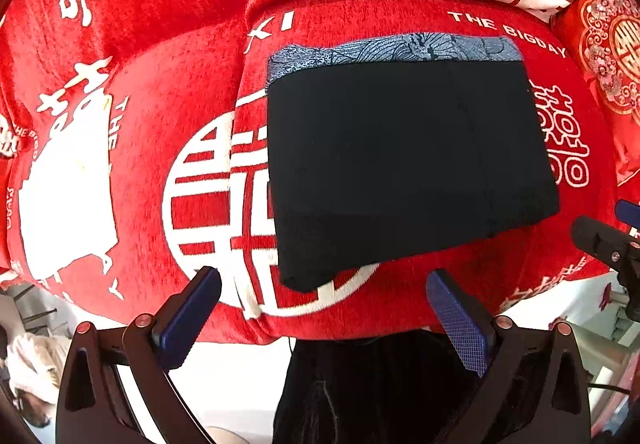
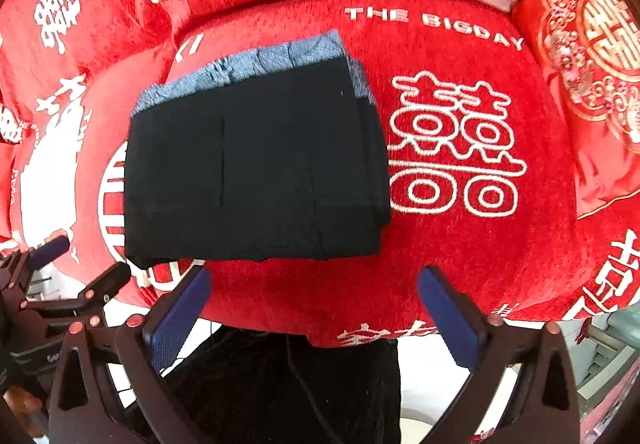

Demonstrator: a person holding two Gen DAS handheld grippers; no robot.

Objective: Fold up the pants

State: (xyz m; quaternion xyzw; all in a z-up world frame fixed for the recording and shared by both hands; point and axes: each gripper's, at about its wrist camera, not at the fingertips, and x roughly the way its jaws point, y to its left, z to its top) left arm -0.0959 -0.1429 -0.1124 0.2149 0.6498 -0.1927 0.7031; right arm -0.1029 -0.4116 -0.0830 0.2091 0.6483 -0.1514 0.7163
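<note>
Black pants (image 1: 408,164), folded into flat rectangle, blue patterned lining strip (image 1: 392,48) showing along far edge; lie on red sofa seat cushion (image 1: 400,10) with white lettering. Left claw (image 1: 322,298) spread wide, empty, above near edge. Right claw (image 2: 314,294) likewise spread wide, empty.

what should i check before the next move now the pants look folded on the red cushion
1. Left gripper open with nothing between its pads: ok.
2. Right gripper open with nothing between its pads: ok.
3. Black pants lie in one compact rectangle, apart from both grippers: ok.
4. Fold edges line up: not ok, a blue-grey patterned strip sticks out along the far edge.
5. Pants rest fully on the red cushion, not over its front edge: ok.
6. Layers underneath lie flat: cannot tell, the top layer hides them.
</note>
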